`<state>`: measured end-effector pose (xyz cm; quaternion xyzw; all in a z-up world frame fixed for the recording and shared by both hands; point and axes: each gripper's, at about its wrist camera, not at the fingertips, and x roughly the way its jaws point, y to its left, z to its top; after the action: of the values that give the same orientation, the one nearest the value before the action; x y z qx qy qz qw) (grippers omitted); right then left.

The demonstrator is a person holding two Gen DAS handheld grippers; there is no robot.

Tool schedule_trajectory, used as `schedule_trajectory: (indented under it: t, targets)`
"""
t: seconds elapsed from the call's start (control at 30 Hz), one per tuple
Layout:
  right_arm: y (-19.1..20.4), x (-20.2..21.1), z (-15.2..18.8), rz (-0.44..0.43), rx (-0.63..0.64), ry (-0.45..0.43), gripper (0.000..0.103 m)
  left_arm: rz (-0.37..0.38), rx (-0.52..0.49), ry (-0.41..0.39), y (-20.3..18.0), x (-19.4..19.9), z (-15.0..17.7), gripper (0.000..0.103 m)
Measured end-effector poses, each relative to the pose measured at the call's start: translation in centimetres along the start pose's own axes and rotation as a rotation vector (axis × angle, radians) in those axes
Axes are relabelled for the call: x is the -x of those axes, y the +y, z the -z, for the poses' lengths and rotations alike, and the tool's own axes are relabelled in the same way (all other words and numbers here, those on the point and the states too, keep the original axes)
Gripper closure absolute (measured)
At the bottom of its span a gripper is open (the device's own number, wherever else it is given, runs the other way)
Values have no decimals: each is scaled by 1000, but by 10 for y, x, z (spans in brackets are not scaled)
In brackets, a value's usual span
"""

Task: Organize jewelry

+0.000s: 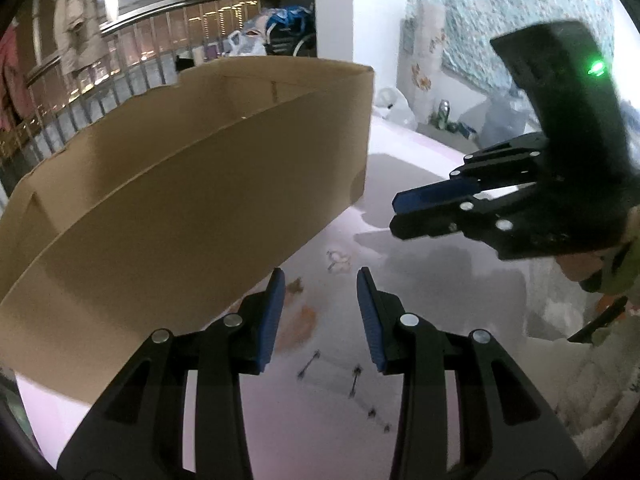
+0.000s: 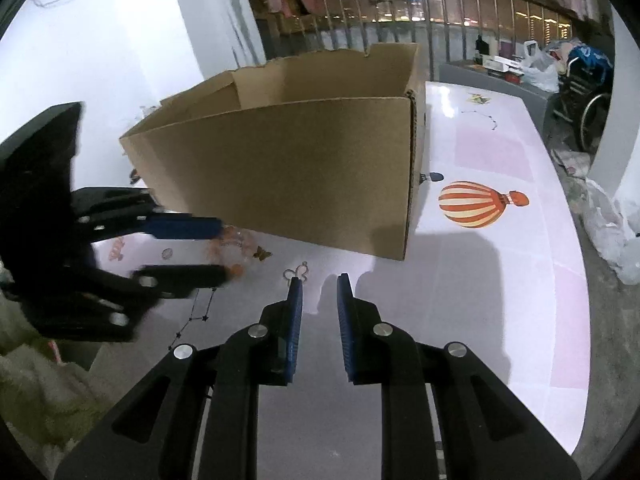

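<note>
A piece of orange beaded jewelry (image 2: 234, 242) lies on the glossy white-and-pink table (image 2: 500, 300) by the front of an open cardboard box (image 2: 288, 172). My left gripper (image 2: 223, 250) hovers over the beads, open, with its pads clear of them. In the left wrist view the beads (image 1: 302, 318) are an orange blur under the left gripper (image 1: 320, 280). A small silver wire piece (image 2: 297, 271) rests just beyond my right gripper (image 2: 320, 280), which is open by a narrow gap with nothing in it. The left wrist view shows that silver piece (image 1: 338, 258) and the right gripper (image 1: 394, 212) from the side.
The table carries printed pictures: a striped hot-air balloon (image 2: 476, 204), a butterfly (image 2: 262, 254) and constellation lines (image 1: 352, 380). The tall box (image 1: 180, 184) fills the left of the left wrist view. A railing (image 2: 460, 8), hanging clothes and bags stand beyond the table.
</note>
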<state>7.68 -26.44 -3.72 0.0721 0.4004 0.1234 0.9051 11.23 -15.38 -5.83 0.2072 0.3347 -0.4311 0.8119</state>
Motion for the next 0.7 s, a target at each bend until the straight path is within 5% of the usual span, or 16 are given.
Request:
schedule_trajectory:
  t: [0.23,0.7]
  targets:
    - [-14,-5,1,-65,11,6,85,-6,-40,69,-9,-26,-12,68]
    - [-20,-13,4,-80,-3,-3,85,20,-33,110,-8,-42,-17,92]
